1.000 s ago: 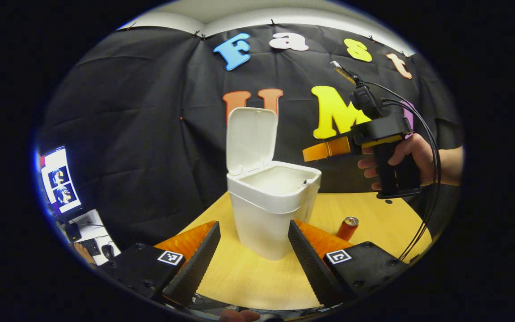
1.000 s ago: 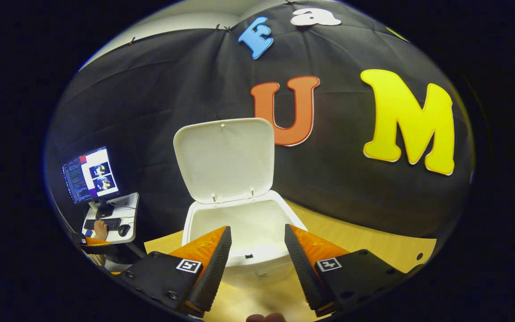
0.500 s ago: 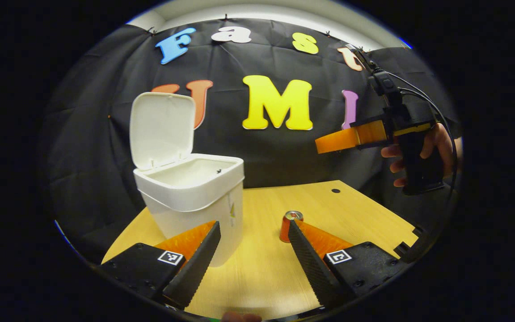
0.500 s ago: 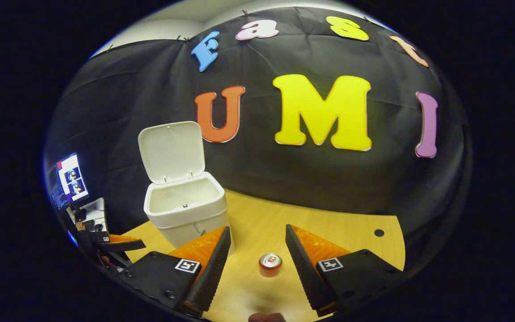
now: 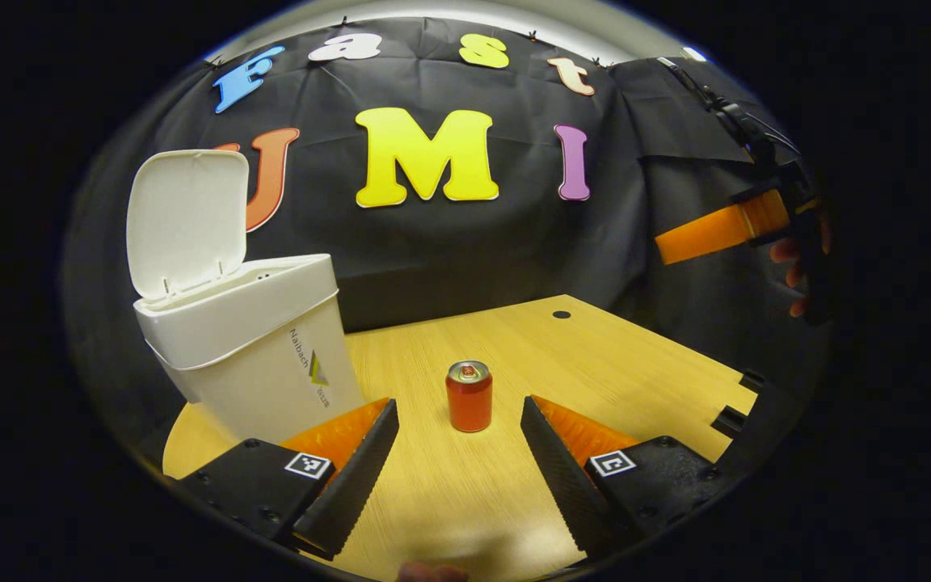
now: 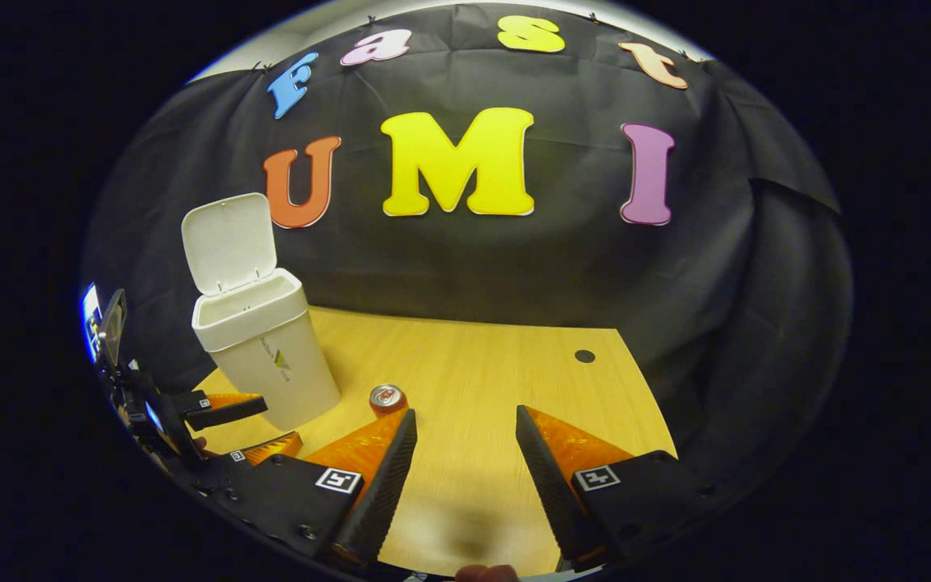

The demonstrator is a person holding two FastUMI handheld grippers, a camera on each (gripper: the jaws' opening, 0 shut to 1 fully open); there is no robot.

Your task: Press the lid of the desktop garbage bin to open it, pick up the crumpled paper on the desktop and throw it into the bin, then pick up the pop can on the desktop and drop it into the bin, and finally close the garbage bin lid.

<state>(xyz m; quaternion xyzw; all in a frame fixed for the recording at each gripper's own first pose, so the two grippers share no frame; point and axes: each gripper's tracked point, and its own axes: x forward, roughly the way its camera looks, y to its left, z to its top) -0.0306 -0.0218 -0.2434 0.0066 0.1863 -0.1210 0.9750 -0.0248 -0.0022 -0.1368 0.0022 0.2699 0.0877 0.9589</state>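
Upright on the wooden desktop [image 5: 595, 356], pop can [image 5: 469, 396] axis vertical, top up, now centred before left gripper [image 5: 459, 453]; previously off right. Both grippers' jaws wide open, empty; right gripper [image 6: 461, 462] withdrawn from bin [image 5: 255, 356], lid [image 5: 184, 220] raised.

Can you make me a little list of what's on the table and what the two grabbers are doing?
bin: white, stands on the table
lid: up, bin is open
can: red, upright, on the table beside the bin, not touched
left gripper: fingers open, can straight ahead between them
right gripper: fingers open, holding nothing, can near its one finger
crumpled paper: cannot tell where it is
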